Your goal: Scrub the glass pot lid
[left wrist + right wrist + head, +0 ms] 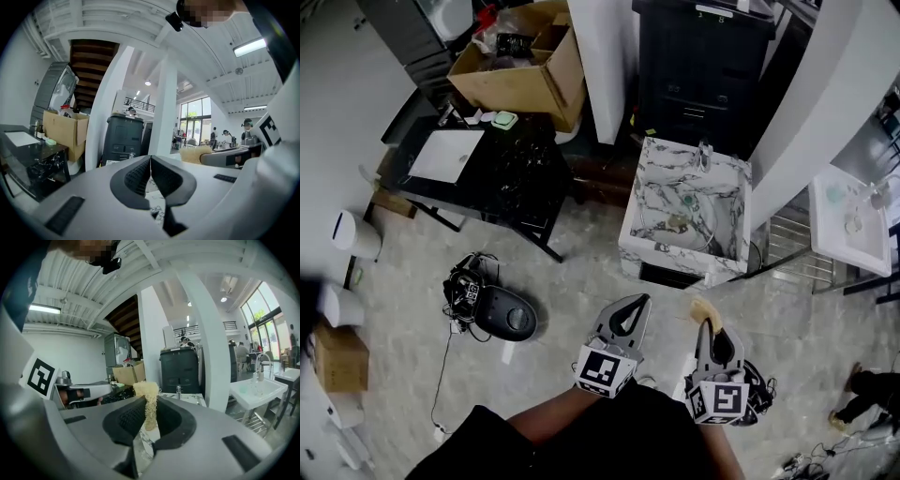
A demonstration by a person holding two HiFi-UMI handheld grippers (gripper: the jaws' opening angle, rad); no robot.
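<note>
The left gripper [640, 300] and right gripper [706, 321] are pale grey with black cross-hatched pads. Their cubes [605, 370] are white with black square markers, and the fibrous scrubber [146, 394] in the right one is straw-yellow. The sink block [649, 225] is white marble veined grey on a mottled grey floor [572, 281], and the glossy black table [516, 178] bears a white board [445, 155] at its left edge and a mint-green piece [505, 119] at its far edge, next to a brown cardboard box [553, 80].
</note>
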